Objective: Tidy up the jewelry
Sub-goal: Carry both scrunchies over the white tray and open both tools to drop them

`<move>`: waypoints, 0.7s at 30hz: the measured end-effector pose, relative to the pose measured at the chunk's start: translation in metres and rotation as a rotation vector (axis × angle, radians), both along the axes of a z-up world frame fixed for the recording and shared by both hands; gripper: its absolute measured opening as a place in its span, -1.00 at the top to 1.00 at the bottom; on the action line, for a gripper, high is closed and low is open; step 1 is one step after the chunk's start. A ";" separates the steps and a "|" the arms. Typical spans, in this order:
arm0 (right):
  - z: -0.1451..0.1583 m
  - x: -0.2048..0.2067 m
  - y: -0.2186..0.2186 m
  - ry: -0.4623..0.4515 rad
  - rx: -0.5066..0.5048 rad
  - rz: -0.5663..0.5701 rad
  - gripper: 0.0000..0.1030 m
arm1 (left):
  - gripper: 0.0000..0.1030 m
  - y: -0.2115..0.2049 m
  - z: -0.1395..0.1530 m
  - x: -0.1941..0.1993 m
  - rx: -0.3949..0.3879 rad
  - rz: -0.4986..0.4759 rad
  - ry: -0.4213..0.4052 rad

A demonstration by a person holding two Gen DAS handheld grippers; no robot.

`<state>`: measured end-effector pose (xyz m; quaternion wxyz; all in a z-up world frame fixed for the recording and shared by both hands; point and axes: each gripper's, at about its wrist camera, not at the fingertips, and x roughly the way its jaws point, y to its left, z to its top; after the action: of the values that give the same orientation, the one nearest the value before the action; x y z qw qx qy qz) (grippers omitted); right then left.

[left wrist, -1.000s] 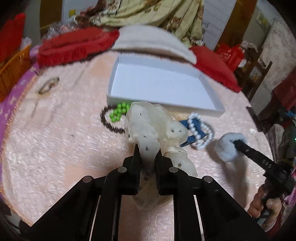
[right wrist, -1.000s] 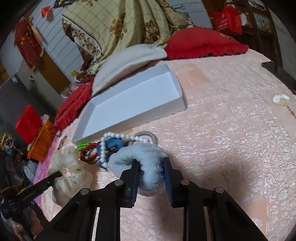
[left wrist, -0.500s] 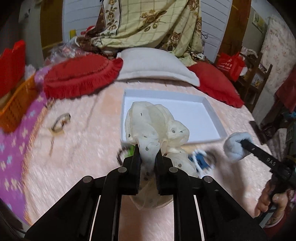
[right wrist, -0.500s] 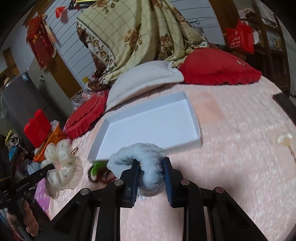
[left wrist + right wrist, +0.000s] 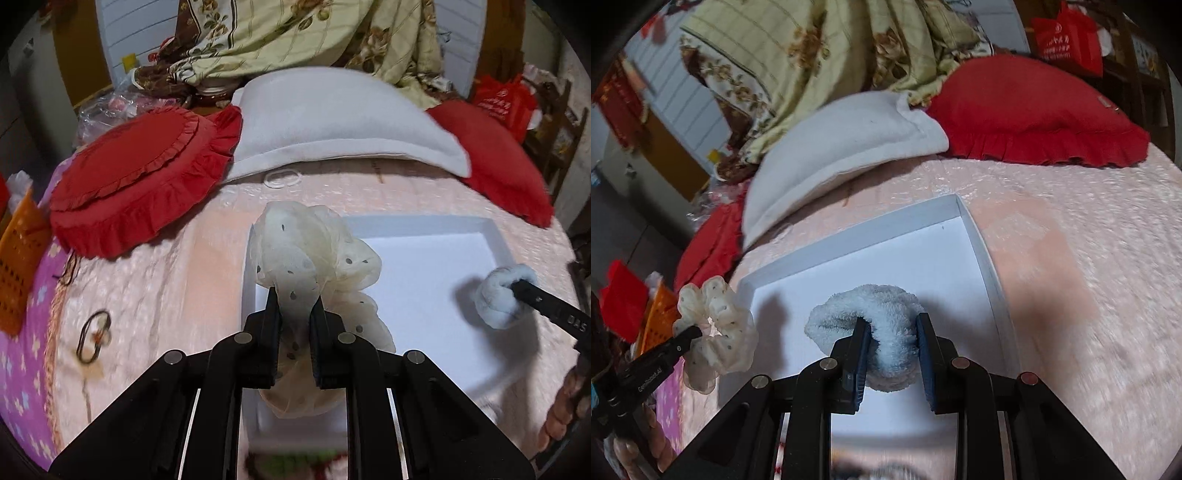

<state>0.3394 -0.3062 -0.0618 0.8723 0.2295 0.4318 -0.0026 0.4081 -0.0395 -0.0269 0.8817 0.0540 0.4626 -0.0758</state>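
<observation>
My left gripper (image 5: 294,295) is shut on a cream dotted organza scrunchie (image 5: 314,254), held over the left part of a shallow white box (image 5: 424,221). My right gripper (image 5: 889,323) is shut on a fluffy pale blue scrunchie (image 5: 864,306), held above the middle of the same white box (image 5: 849,236). In the left wrist view the blue scrunchie (image 5: 495,295) shows at the box's right side; in the right wrist view the cream scrunchie (image 5: 716,325) hangs at the box's left edge. Blurred beads (image 5: 291,461) lie just before the box's near edge.
The box lies on a pink quilted bed cover (image 5: 147,295). Behind it are a white pillow (image 5: 332,118) and two red frilled cushions (image 5: 133,181) (image 5: 1034,110). A dark hair tie (image 5: 94,336) and a clear ring (image 5: 282,179) lie on the cover. An orange basket (image 5: 18,258) stands at left.
Both grippers have carried their scrunchies forward from the jewelry pile to above the white box. The beads and pearls have slid to the bottom edge of both views.
</observation>
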 end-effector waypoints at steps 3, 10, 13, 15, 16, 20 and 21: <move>-0.012 0.023 -0.003 0.032 -0.010 -0.012 0.54 | 0.71 0.002 -0.015 0.022 0.003 0.031 0.037; -0.016 0.038 -0.004 0.042 -0.051 -0.045 0.02 | 0.00 0.014 -0.015 0.032 -0.133 0.011 0.054; -0.010 0.034 -0.005 0.023 -0.062 -0.039 0.01 | -0.01 0.021 -0.009 0.029 -0.160 0.025 0.058; -0.001 0.027 -0.005 0.002 -0.063 -0.040 0.01 | -0.01 0.026 -0.002 0.020 -0.188 0.030 0.065; 0.005 0.021 -0.005 -0.011 -0.061 -0.034 0.01 | -0.01 0.030 0.003 0.013 -0.196 0.033 0.061; 0.030 -0.019 0.004 -0.064 -0.074 0.018 0.01 | -0.01 0.044 0.023 -0.031 -0.192 0.039 0.020; 0.033 -0.031 0.007 -0.073 -0.070 0.037 0.01 | -0.01 0.048 0.025 -0.042 -0.193 0.036 0.014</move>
<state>0.3080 -0.2990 -0.0290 0.8947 0.1909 0.4038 0.0069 0.3661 0.0086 -0.0023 0.8808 -0.0403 0.4601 -0.1045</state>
